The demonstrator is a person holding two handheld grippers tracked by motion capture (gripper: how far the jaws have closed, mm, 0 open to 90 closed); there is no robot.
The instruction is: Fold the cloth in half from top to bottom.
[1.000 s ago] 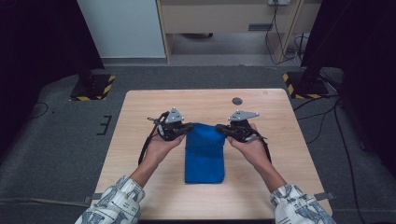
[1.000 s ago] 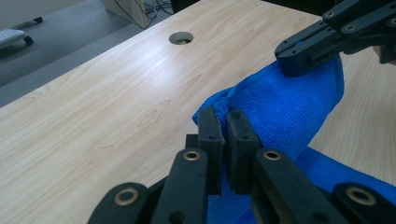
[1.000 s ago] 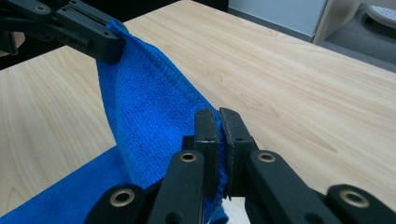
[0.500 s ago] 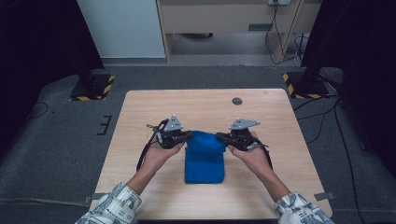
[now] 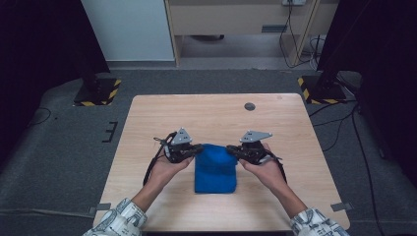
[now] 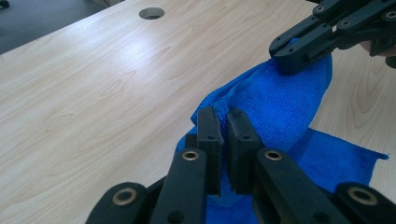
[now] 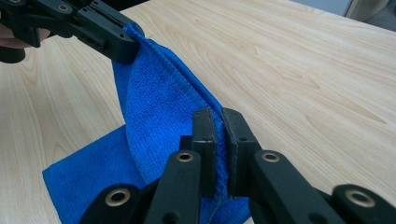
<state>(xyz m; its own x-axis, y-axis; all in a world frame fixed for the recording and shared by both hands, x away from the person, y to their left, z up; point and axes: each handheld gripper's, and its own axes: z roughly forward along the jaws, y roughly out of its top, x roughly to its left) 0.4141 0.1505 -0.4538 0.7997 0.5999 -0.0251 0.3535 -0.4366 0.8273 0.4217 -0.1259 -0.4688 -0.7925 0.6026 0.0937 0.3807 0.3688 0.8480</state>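
- The left gripper (image 5: 195, 149) pinches the far left corner of a blue cloth (image 5: 215, 169), jaws pressed together on the fabric.
- The right gripper (image 5: 232, 150) clamps the far right corner.
- The cloth's far edge is lifted; the rest lies on the wooden table (image 5: 162, 113), toward 6 o'clock from the table's round hole (image 5: 250, 106).

The blue microfibre cloth (image 7: 159, 102) looks soft, matt and finely looped, with a stitched hem. The table (image 6: 93, 93) is pale wood-grain laminate, smooth with a faint sheen. Both grippers' jaws are matt black plastic with brass-coloured pivot rings.
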